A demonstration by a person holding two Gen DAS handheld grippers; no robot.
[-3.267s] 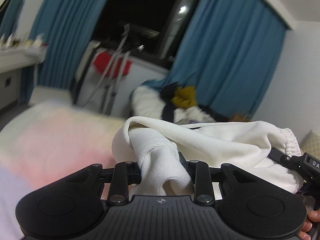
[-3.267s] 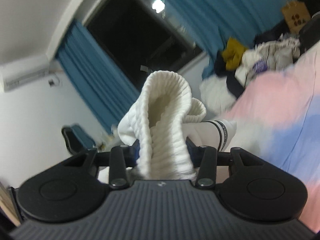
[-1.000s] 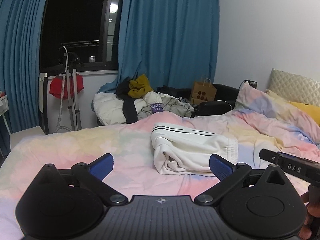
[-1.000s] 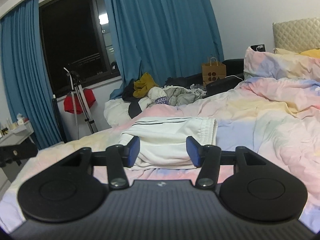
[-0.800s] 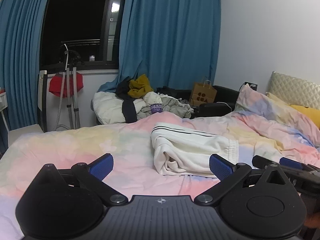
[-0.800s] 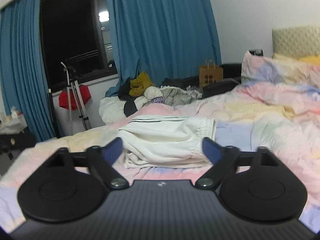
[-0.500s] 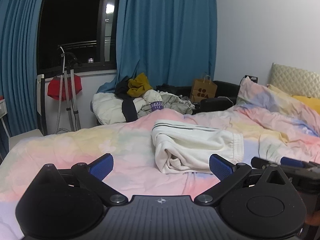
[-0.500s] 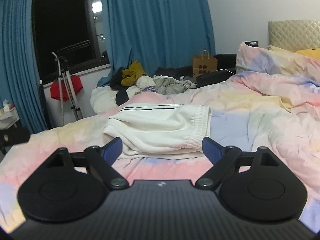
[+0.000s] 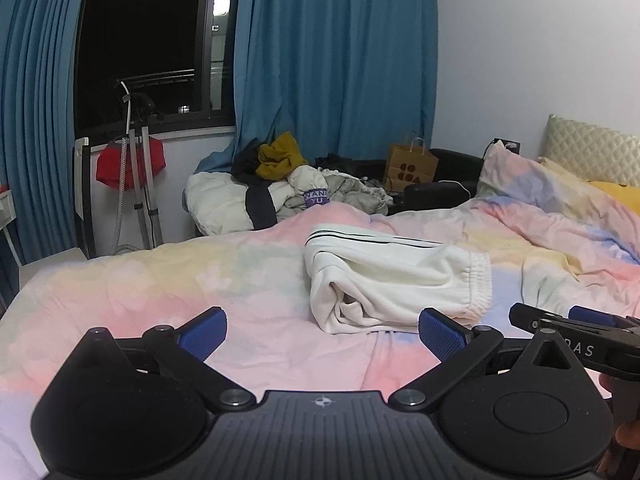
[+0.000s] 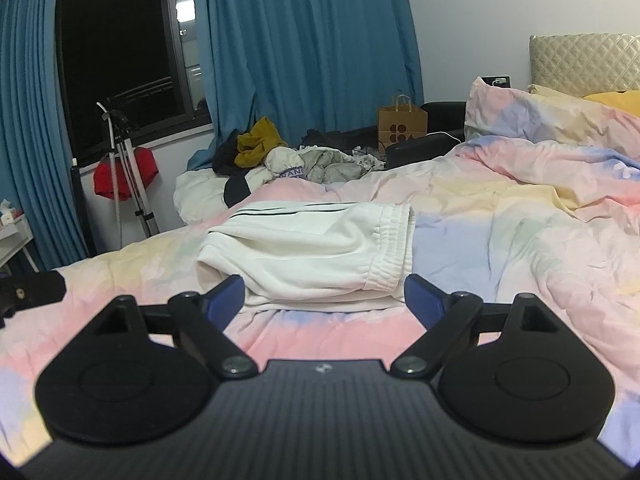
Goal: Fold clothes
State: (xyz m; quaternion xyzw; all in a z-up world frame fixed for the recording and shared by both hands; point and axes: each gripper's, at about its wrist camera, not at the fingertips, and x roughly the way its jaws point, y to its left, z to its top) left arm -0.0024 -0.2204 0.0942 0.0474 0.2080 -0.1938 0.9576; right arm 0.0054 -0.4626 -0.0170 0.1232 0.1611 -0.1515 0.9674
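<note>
White trousers (image 10: 312,248) lie folded on the pastel duvet (image 10: 500,232) just ahead of both grippers. We note left gripper (image 9: 322,334) and right gripper (image 10: 323,296) spread wide, empty, the right's jaws having just been opening. Beyond: clothes heap (image 9: 288,192), curtains (image 9: 336,60).

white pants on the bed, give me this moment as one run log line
white pants: folded, lying on duvet | left gripper: jaws open, empty | right gripper: jaws open, empty
</note>
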